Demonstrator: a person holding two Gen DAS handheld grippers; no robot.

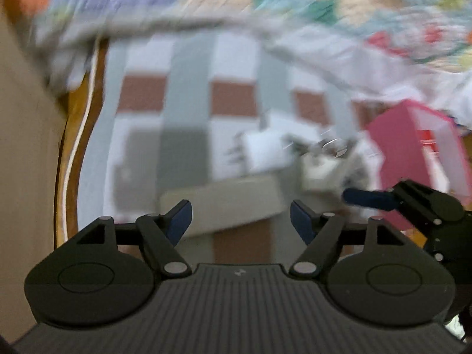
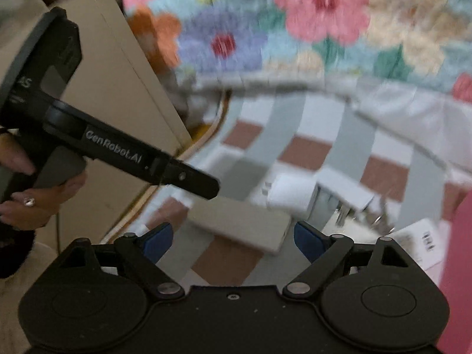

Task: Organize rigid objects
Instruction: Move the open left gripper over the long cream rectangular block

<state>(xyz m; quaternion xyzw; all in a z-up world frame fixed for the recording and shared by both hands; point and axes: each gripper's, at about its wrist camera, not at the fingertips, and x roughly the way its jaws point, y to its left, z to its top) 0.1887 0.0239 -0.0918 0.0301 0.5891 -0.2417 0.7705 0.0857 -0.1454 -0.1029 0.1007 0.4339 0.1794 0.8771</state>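
A flat beige box (image 1: 224,206) lies on a checked cloth (image 1: 230,100), just ahead of my left gripper (image 1: 240,221), which stands open above its near edge with nothing between the pads. Behind the beige box sit a white box (image 1: 265,150) and some blurred metal pieces (image 1: 333,147). A pink box (image 1: 413,147) stands at the right. In the right wrist view my right gripper (image 2: 233,242) is open over the near end of the same beige box (image 2: 242,224), apart from it. The white box (image 2: 289,194) lies beyond.
A floral blanket (image 2: 295,29) covers the far side. A beige panel (image 2: 118,82) rises at the left. A hand (image 2: 32,203) holds the left gripper (image 2: 206,185), close beside the right one. A white card with a barcode (image 2: 421,242) lies beside the pink box (image 2: 460,265).
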